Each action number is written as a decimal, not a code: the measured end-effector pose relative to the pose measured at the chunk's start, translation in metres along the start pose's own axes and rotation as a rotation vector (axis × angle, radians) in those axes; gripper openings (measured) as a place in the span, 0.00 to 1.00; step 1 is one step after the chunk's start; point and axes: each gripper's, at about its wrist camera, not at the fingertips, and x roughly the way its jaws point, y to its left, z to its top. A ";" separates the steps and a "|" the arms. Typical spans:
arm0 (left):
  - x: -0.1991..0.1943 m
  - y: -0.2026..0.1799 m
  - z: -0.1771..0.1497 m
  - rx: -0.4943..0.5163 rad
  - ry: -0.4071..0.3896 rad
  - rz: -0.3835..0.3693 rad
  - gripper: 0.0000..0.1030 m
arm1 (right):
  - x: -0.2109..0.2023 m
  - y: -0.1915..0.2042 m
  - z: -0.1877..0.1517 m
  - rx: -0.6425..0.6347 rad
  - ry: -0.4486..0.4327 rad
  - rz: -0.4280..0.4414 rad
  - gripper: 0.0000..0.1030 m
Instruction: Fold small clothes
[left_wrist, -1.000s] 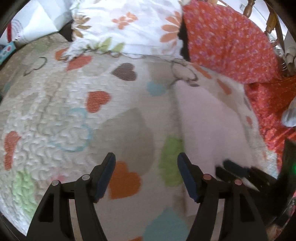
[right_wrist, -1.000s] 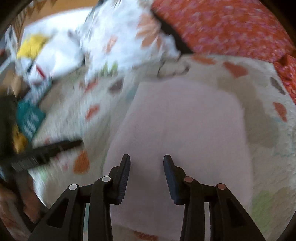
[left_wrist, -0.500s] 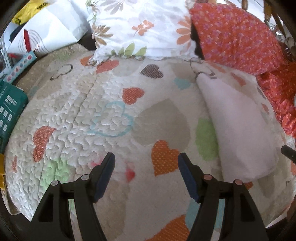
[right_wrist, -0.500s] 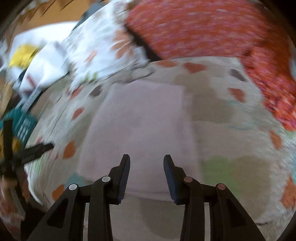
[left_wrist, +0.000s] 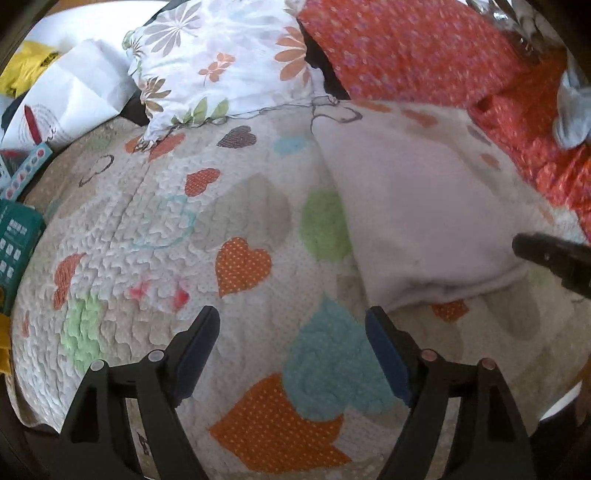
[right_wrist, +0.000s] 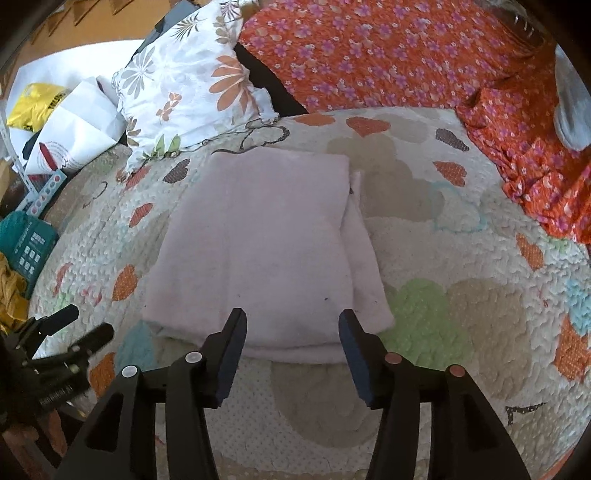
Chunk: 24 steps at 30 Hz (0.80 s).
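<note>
**Pale pink garment lying folded; both grippers empty**

We are looking down on a quilted heart-print bedspread (right_wrist: 461, 295) with one pale pink garment (right_wrist: 258, 243) lying on it, near the middle of the right wrist view. It is sitting as a neat rectangle, with a second layer peeking out along its right edge, so we are judging that at least one fold is already in place.

Our right gripper (right_wrist: 291, 332) is hovering just short of the garment's near edge, jaws spread wide and holding nothing. Our left gripper (left_wrist: 291, 332) is also gaping and empty, pointing at bare quilt, with the garment (left_wrist: 417, 221) off to its right. The tip of the right gripper is showing at the far right of the left wrist view, close to the cloth; we cannot tell whether it is touching.

Around the work area we are noting a floral pillow (right_wrist: 184, 85), an orange flowered cloth (right_wrist: 388, 55) behind and to the right, and a grey item (right_wrist: 570, 110) at the right edge, too cropped to identify.

We are reading this piece as folded or nearly so. Possibly remaining: a final halving fold, or setting it aside. Whether other small clothes are waiting, we cannot tell.
</note>
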 end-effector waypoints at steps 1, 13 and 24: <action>0.001 0.000 0.000 -0.002 0.002 -0.002 0.78 | 0.002 0.001 0.000 -0.002 0.002 -0.002 0.55; 0.013 0.004 0.000 -0.037 0.052 -0.058 0.78 | 0.028 0.020 0.001 -0.055 0.047 -0.025 0.59; 0.022 0.007 -0.003 -0.058 0.095 -0.078 0.78 | 0.032 0.028 0.001 -0.085 0.053 -0.031 0.60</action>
